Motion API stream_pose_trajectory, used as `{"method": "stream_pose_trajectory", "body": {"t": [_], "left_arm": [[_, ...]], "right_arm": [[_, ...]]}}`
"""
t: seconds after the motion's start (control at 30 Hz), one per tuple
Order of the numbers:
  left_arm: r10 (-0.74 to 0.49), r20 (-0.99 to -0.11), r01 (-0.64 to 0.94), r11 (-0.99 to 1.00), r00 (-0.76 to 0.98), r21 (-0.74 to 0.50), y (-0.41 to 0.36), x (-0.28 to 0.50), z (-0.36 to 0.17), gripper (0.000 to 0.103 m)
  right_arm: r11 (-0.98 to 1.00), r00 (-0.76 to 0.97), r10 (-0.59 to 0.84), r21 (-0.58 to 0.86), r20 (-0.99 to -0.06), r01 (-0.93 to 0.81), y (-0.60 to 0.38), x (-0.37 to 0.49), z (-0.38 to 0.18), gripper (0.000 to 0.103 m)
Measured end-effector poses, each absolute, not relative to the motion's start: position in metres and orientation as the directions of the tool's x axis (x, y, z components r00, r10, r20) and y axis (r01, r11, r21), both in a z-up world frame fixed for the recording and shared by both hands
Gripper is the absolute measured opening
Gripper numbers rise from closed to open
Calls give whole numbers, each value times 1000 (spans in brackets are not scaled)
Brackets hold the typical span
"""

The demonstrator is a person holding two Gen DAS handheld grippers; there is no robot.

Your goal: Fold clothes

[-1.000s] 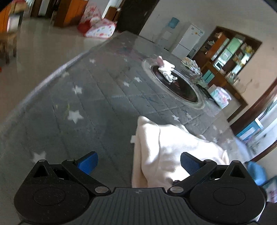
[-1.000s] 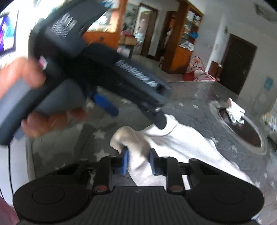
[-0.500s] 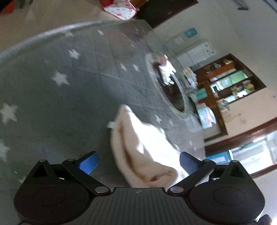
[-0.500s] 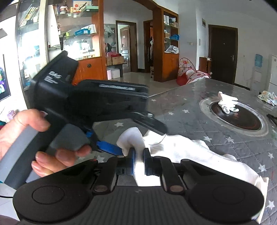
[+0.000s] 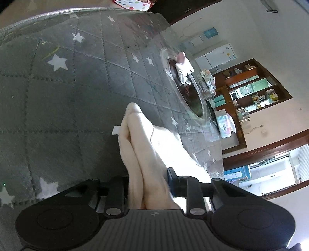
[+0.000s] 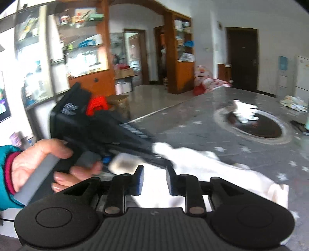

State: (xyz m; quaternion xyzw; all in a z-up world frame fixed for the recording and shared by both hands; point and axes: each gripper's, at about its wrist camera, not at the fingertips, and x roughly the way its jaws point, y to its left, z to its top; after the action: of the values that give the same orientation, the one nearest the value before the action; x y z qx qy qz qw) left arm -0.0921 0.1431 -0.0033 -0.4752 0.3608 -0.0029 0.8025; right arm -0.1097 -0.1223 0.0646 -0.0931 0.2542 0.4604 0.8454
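Note:
A cream garment (image 5: 146, 139) lies bunched on the grey star-quilted table cover (image 5: 58, 115). My left gripper (image 5: 147, 181) is closing, and the garment's folded end fills the gap, with both pads against the cloth. In the right wrist view the same garment (image 6: 222, 170) spreads to the right over the cover (image 6: 193, 131). My right gripper (image 6: 154, 180) is opening. White cloth shows behind its gap, but the pads stand clear of it. A hand (image 6: 38, 166) in a teal sleeve holds the left tool's handle, just left of the right gripper.
A round dark inset (image 5: 193, 96) in the table carries white gloves (image 5: 184, 71); it also shows as the inset (image 6: 256, 129) with gloves (image 6: 245, 112). A tissue pack (image 5: 225, 123) lies beyond it. The table's edge (image 5: 38, 17) curves along the far left. Wooden cabinets line the walls.
The left jaws went from wide apart to closed on the garment's folded end, and the left view rolled. The right jaws, pinched on the cloth before, have parted and released it.

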Motion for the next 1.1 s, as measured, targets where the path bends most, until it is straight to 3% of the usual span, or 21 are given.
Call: {"method": "stream_pose_trajectory", "body": {"t": [0.03,0.33,0.4,0.6,0.73,0.8,0.87,1.1], "left_arm": [[-345,-578,-336,554,740,-761,143,-92,-3,28],[-326,-589,-317,603,739,-732,138,-94,0,28],[-325,-591,-312,612,738,-727,137,-94,1,28],[-318,-599,-303,636,735,-710,135,-94,4,28],[-318,-600,-296,646,734,-704,134,-94,4,28],[-317,-603,-292,654,732,-698,133,-93,5,28],[-312,-608,-289,666,730,-688,131,-92,6,28],[-285,-628,-251,739,724,-625,119,-91,21,24]], "right_arm": [[588,475,710,66,-520,-806,-129,-105,64,35],[831,644,449,26,-619,-555,-193,-36,36,47],[851,639,438,63,-632,-521,-203,-24,29,56],[859,608,463,157,-645,-487,-211,-7,20,58],[850,594,488,193,-639,-490,-213,-9,21,48],[842,583,505,215,-636,-495,-213,-10,21,36],[835,576,519,230,-631,-501,-212,-13,22,17],[834,625,526,204,-577,-513,-212,-35,39,12]]}}
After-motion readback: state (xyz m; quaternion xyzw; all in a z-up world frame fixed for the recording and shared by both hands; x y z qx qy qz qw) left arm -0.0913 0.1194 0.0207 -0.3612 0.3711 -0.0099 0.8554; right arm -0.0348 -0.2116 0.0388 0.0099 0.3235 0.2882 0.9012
